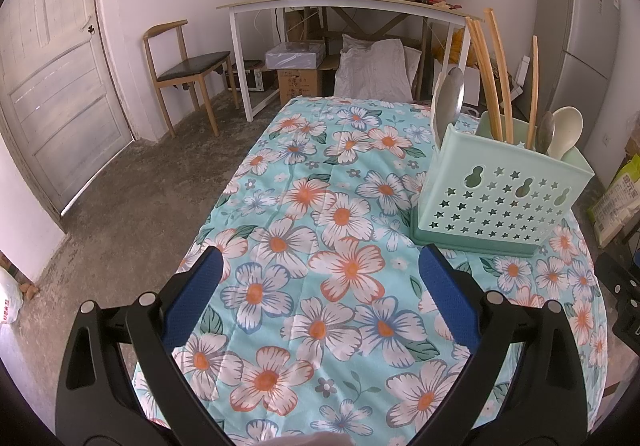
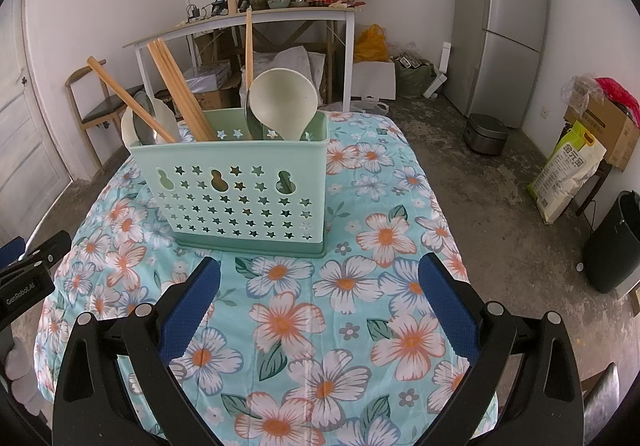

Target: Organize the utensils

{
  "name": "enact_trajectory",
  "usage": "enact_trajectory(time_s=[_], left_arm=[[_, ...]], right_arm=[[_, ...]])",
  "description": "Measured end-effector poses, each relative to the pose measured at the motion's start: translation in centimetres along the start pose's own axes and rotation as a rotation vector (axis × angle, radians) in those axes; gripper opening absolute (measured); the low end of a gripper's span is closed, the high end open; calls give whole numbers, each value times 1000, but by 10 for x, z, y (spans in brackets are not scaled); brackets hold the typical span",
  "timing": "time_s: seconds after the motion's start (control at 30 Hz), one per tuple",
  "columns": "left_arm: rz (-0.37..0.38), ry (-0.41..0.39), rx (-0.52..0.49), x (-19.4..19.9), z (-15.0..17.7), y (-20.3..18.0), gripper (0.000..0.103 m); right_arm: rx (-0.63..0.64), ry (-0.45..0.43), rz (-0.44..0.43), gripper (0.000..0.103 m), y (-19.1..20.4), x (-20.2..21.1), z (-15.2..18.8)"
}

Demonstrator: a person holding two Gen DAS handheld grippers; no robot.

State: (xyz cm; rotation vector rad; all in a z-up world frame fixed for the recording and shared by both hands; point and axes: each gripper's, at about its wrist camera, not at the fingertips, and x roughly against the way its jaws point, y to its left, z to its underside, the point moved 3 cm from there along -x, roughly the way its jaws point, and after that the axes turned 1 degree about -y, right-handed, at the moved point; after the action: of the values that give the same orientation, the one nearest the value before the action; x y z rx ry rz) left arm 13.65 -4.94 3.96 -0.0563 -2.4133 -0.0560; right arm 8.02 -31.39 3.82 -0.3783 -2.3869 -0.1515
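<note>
A mint green utensil holder (image 1: pixel 504 190) with star-shaped holes stands on the floral tablecloth (image 1: pixel 320 266). It holds wooden chopsticks (image 1: pixel 490 74), a metal spoon (image 1: pixel 452 94) and a cream spoon (image 1: pixel 564 130). In the right wrist view the holder (image 2: pixel 240 198) is straight ahead, with chopsticks (image 2: pixel 180 90) and a cream ladle (image 2: pixel 284 102) upright in it. My left gripper (image 1: pixel 320 266) is open and empty above the cloth, left of the holder. My right gripper (image 2: pixel 320 278) is open and empty just in front of the holder.
The left gripper's body (image 2: pixel 28 278) shows at the left edge of the right wrist view. A chair (image 1: pixel 184 66), a cluttered white desk (image 1: pixel 348 6) and a fridge (image 2: pixel 504 22) stand beyond the table. A black bin (image 2: pixel 612 242) and boxes are at the right.
</note>
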Motion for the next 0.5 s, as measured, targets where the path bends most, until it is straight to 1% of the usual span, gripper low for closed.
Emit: enact_trajectory(time_s=[0.5], left_arm=[[0, 1, 1, 0, 0, 0, 95]], right_arm=[[7, -3, -2, 96, 1, 0, 0]])
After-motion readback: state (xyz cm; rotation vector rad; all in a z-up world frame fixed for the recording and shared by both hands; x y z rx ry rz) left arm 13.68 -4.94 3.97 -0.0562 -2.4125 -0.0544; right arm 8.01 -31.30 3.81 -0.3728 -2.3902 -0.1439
